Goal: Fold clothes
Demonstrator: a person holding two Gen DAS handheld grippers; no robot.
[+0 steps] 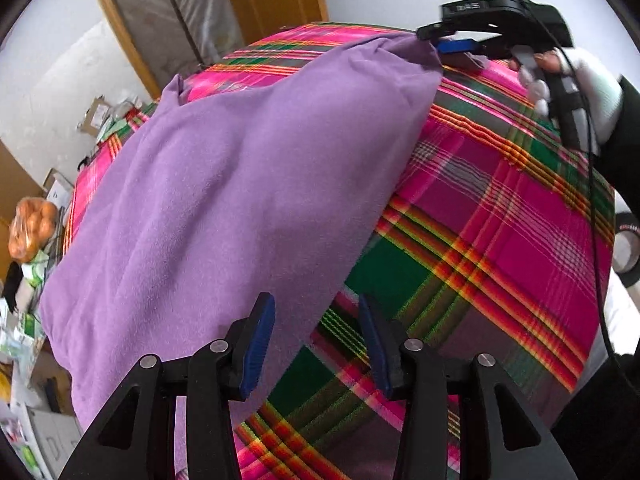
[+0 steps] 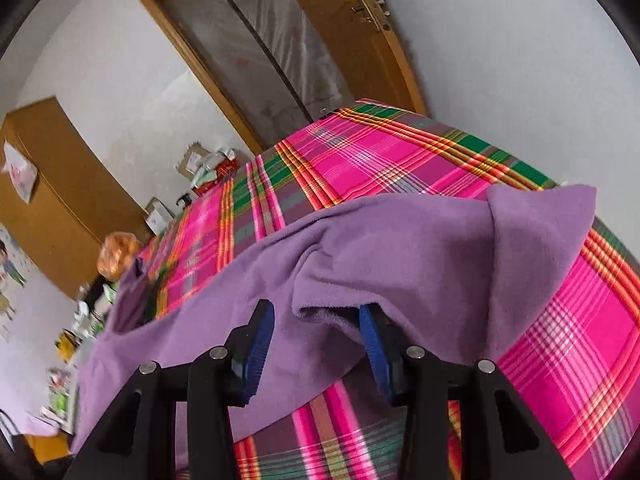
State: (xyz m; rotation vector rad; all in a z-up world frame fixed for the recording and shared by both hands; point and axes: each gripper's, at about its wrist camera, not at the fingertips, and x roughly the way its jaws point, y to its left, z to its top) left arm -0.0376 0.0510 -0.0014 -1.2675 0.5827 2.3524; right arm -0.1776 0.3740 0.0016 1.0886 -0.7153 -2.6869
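Observation:
A purple fleece garment (image 1: 224, 208) lies across a table under a pink, green and orange plaid cloth (image 1: 500, 220). My left gripper (image 1: 316, 344) is open, its blue pads over the garment's near edge, holding nothing. My right gripper (image 1: 444, 42) shows in the left wrist view at the garment's far corner, held by a white-gloved hand (image 1: 588, 92). In the right wrist view my right gripper (image 2: 316, 344) is open, and a fold of the purple garment (image 2: 400, 248) drapes over and between its fingers. The plaid cloth (image 2: 360, 160) stretches beyond.
A wooden door (image 2: 360, 40) and a glazed door frame (image 2: 248, 60) stand behind the table. A bag of oranges (image 1: 32, 228), boxes and clutter (image 1: 24, 340) crowd the left side. A roll of tape (image 1: 628, 248) sits at the right edge.

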